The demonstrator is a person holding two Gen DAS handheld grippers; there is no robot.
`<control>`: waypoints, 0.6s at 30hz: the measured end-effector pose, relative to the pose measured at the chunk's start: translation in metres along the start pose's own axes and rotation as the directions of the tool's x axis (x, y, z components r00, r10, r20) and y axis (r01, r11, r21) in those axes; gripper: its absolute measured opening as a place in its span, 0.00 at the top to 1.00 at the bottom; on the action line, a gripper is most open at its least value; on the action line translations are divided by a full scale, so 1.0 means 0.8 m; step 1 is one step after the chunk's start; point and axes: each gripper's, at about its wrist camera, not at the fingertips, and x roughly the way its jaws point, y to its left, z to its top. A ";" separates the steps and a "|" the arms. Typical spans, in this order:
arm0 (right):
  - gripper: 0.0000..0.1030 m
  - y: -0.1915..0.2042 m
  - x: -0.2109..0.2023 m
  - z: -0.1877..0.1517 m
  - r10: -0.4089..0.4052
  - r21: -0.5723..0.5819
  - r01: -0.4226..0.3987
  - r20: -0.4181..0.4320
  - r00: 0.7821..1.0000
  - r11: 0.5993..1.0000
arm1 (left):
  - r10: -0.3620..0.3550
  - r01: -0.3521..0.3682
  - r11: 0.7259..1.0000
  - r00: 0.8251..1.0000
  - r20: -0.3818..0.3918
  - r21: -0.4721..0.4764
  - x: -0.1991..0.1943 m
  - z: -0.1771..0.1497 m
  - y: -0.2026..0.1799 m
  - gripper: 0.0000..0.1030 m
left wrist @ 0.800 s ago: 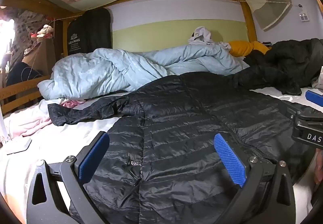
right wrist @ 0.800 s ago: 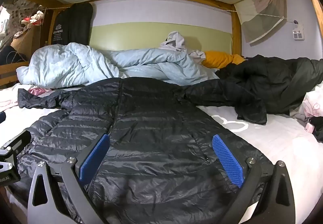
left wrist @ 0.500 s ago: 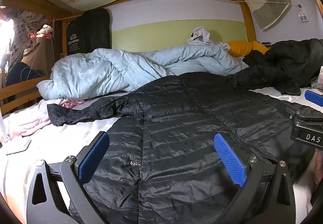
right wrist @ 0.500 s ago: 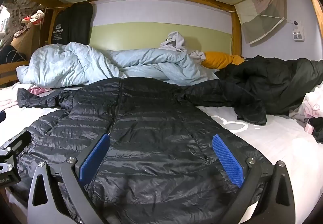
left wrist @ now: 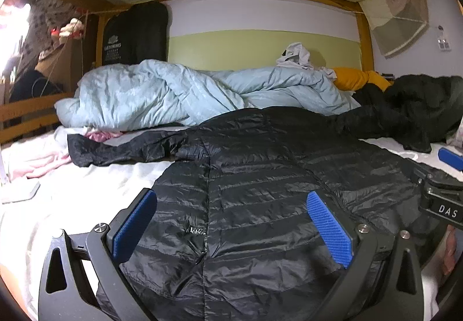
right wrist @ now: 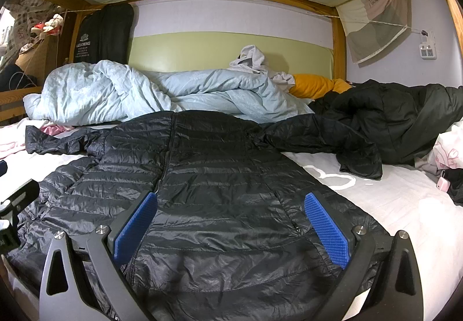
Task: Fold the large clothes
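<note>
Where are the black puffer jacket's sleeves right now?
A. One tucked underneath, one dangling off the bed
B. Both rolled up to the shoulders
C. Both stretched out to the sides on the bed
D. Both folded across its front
C: the black puffer jacket lies flat, one sleeve reaching toward the pink cloth, the other sleeve toward the dark coat.

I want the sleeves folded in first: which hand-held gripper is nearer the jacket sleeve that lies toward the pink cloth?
Left. The left hand-held gripper hovers over the jacket's half on that sleeve's side; the right hand-held gripper is over the opposite half.
</note>
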 end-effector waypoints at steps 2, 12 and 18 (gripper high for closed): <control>0.00 0.000 0.001 0.000 0.000 0.000 0.000 -0.005 1.000 1.000 | -0.004 0.004 1.000 1.000 -0.006 -0.014 0.001 -0.001 0.003 0.00; 0.00 0.003 0.003 -0.003 -0.001 -0.003 0.001 -0.015 1.000 1.000 | -0.003 0.003 1.000 1.000 -0.001 0.023 0.001 -0.001 -0.007 0.00; 0.00 0.002 0.006 -0.002 -0.001 -0.003 0.001 -0.018 1.000 1.000 | 0.004 -0.004 1.000 1.000 -0.005 0.031 0.002 -0.001 -0.010 0.00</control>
